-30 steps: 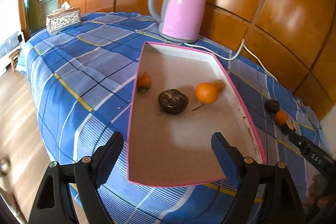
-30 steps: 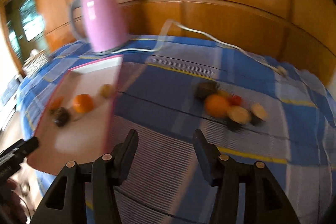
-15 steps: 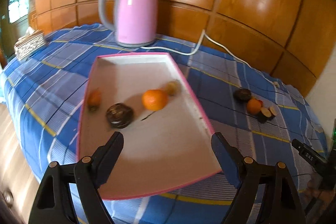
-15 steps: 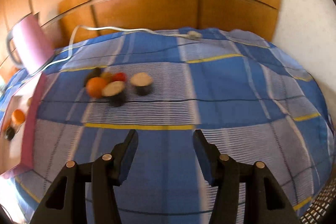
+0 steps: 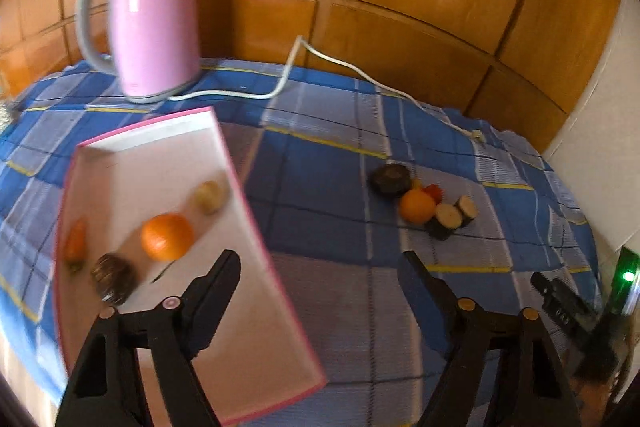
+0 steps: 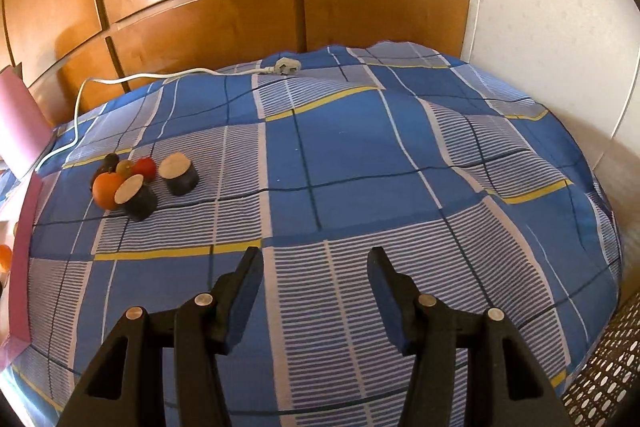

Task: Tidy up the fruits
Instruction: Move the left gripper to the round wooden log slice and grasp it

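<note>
A pink-rimmed tray lies on the blue checked cloth and holds an orange, a dark round fruit, a small reddish fruit and a pale one. To its right a loose cluster sits on the cloth: a dark fruit, an orange, a red fruit and two dark cut pieces. My left gripper hangs over the tray's right rim, jaws closing with nothing between them. My right gripper stands open and empty above bare cloth, right of the cluster.
A pink kettle stands at the back left; its white cord runs along the wood-panelled wall to a plug. A white wall bounds the right side. The cloth falls away at the table's right edge.
Both views have swung to the right. The tray slid to the left of the left wrist view and the loose cluster came nearer; in the right wrist view the cluster moved far left.
</note>
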`<state>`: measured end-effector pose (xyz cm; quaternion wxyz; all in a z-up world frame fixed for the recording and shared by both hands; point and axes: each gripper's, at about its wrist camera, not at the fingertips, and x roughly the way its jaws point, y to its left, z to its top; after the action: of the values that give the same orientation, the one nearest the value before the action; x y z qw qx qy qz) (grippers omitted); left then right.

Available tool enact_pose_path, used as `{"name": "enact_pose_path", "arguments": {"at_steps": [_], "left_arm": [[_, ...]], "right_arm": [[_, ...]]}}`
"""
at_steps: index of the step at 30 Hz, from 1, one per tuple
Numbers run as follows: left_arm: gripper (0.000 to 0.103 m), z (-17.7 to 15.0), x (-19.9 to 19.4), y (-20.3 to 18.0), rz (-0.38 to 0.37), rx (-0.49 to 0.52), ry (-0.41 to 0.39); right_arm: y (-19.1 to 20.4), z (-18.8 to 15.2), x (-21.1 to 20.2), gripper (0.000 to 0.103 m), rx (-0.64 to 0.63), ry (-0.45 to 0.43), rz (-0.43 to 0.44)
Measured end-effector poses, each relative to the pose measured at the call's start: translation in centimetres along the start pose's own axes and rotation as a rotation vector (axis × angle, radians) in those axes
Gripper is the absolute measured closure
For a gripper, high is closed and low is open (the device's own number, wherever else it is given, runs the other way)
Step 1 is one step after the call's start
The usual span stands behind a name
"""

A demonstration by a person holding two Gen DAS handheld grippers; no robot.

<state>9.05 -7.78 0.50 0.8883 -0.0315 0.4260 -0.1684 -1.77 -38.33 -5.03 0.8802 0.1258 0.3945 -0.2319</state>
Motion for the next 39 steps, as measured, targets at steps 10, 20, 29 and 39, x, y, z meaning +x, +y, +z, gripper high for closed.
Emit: {"name": "enact_pose_path", "arguments": {"at_steps": [10,20,29,39], "left_arm": [[0.035,2.6,4.1,-5.6,-0.105,0.138,0.051],[0.043,2.7,8.6,-13.2,-0.207,0.471,0.132],[0.043,3.3,12.4,-18.3,-0.226,0.621,0.167],[0.064,3.0,15.6,-20.4,-0.182,0.666,0.196]], "right_arm": [[-1.8,0.0,0.4,0.048,0.034,0.004,-0.038],[-2.6,-0.2,0.8,0.048,0.047,0.018,-0.025],[-3.2,-0.2,1.1,0.048,0.062,0.026,-0.017],[-4.5,-0.7,1.4,0.048,0.127,0.021,-0.077]]}}
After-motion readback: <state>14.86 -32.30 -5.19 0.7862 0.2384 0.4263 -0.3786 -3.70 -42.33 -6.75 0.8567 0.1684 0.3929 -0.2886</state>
